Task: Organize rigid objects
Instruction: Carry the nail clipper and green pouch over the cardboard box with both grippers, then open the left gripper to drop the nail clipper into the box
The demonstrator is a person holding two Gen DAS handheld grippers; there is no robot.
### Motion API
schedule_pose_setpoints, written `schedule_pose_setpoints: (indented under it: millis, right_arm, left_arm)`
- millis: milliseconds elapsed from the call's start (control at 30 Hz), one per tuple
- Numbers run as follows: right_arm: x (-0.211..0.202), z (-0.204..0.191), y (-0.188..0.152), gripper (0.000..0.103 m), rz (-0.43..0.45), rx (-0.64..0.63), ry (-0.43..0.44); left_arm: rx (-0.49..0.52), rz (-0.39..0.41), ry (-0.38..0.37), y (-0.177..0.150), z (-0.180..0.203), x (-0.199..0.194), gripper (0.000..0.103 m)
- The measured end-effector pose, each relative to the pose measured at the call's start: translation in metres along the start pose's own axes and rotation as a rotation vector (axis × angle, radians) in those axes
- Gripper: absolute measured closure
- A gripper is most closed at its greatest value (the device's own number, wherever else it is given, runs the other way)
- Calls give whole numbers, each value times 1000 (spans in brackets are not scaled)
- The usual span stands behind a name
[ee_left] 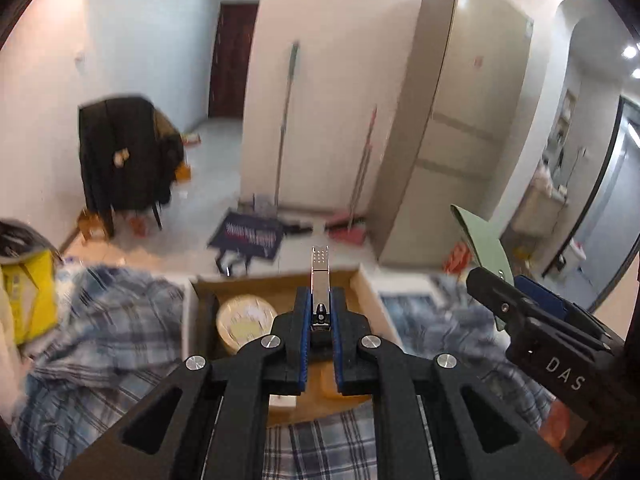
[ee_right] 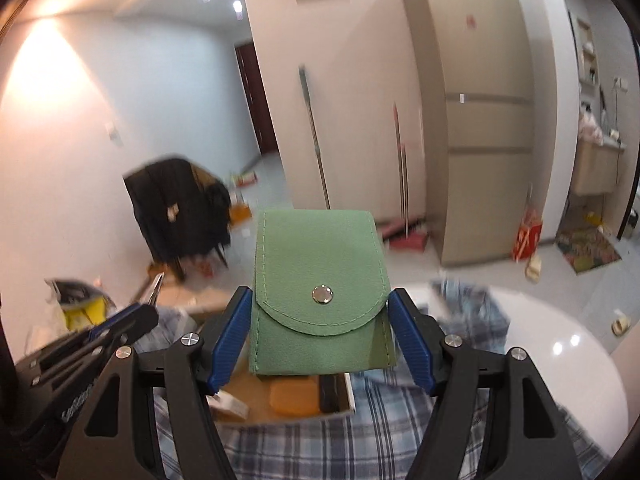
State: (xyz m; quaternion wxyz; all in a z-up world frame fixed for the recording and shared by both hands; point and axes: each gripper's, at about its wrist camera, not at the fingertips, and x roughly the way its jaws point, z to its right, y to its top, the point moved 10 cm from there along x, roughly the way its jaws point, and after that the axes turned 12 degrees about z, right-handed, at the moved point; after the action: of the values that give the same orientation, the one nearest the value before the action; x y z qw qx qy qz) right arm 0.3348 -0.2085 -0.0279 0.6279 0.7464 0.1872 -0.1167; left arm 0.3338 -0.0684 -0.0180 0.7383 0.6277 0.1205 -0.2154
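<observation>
Chrome-bright, a nail clipper [ee_left: 320, 280] stands pinched between the nearly closed blue pads of the left claw [ee_left: 320, 312], its lever end poking forward above the cardboard box [ee_left: 280, 284]. The right claw [ee_right: 320, 320] stands about half open, its pads pressed on both sides of a green felt pouch [ee_right: 318, 280], snap flap fastened, also held above the box. That box lies on a plaid cloth [ee_right: 320, 448] and already has a tape roll [ee_left: 244, 320] and an orange block [ee_right: 294, 396] inside. Both items look mid-carry; next, probably, each must be lowered into a free spot in the box and released.
</observation>
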Motion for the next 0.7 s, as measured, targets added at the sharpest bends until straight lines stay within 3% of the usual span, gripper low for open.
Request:
schedule_pose_setpoints:
  millis: [167, 267, 400, 700]
  right_arm:
    - [31, 7, -31, 35, -123, 10, 31]
    - [40, 15, -44, 35, -170, 40, 37]
    - [44, 22, -49, 35, -188, 61, 29]
    - [52, 32, -49, 35, -196, 62, -7]
  left_arm:
    - [35, -121, 28, -43, -1, 41, 93]
    - [9, -160, -8, -60, 0, 58, 93]
    - [36, -186, 8, -78, -1, 76, 93]
    - [-16, -258, 25, -109, -18, 113, 93]
